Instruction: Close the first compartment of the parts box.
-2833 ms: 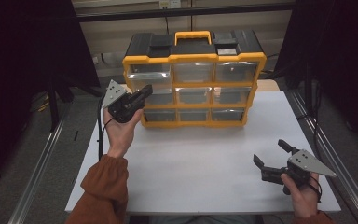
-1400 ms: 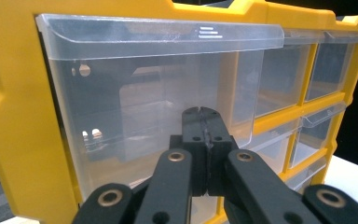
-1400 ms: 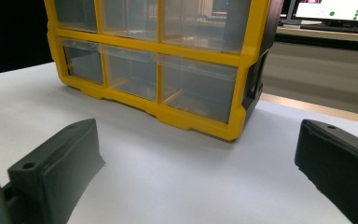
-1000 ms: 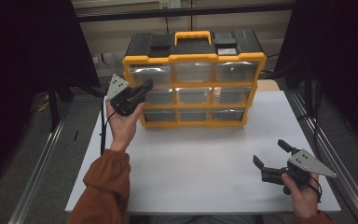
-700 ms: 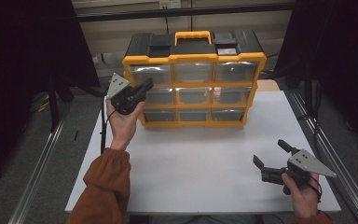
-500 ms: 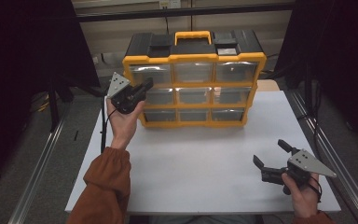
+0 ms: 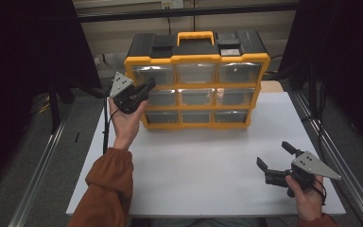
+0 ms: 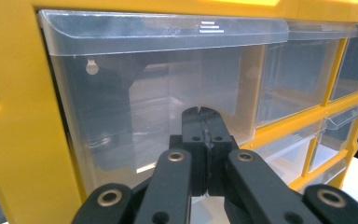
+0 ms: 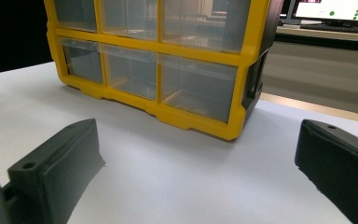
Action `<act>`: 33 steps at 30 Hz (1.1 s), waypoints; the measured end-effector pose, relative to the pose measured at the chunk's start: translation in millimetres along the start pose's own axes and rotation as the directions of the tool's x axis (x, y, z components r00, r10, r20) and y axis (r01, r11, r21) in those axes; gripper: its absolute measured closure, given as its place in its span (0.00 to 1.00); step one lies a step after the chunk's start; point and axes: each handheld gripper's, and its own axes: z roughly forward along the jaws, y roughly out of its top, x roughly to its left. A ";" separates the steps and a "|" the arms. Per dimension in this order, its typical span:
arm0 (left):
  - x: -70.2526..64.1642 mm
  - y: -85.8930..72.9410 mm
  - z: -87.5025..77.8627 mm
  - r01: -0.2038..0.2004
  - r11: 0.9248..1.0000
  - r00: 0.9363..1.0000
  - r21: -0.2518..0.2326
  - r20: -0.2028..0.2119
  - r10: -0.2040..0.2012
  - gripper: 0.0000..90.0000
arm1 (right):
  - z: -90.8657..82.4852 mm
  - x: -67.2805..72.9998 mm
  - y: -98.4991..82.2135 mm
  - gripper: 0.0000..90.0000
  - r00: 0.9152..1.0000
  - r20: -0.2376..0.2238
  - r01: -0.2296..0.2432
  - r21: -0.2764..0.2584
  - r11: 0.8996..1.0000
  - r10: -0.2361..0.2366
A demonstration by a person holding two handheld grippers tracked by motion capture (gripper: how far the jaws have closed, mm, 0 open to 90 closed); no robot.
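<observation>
left gripper (image 7: 147, 87): shut tight, holds nothing | clear drawer (image 8: 158, 88): just ahead, far side, long side left-right | right gripper (image 7: 275, 158): open, farther away

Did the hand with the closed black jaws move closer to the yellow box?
Yes. The left gripper has risen from the middle-left drawer's level towards the top-left drawer of the yellow organizer; its shut jaws now point there.

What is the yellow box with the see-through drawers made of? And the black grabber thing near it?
The yellow box looks like hard, slightly glossy plastic: smooth moulded edges and soft shine. Its drawers seem clear plastic, since you see through to the back wall. The left hand-held gripper looks like matte black plastic with brass-coloured pins, though that is less sure.
</observation>
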 end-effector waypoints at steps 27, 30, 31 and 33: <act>3.8 0.2 9.6 -0.006 1.000 1.000 -0.003 -0.017 0.006 0.99 | 0.2 0.2 -0.1 0.00 1.000 -0.001 0.002 0.002 1.000 -0.002; 4.1 0.1 9.1 -0.016 1.000 1.000 0.002 -0.019 0.016 0.99 | 0.2 0.2 -0.2 0.00 1.000 -0.002 0.002 0.002 1.000 -0.002; 4.2 0.4 9.4 -0.017 1.000 1.000 0.005 -0.019 0.017 0.99 | 0.2 0.0 -0.2 0.00 1.000 -0.004 0.003 0.002 1.000 -0.003; 4.7 0.2 9.1 -0.026 1.000 1.000 0.005 -0.018 0.026 0.99 | 0.1 0.1 -0.1 0.00 1.000 -0.004 0.001 0.004 1.000 -0.001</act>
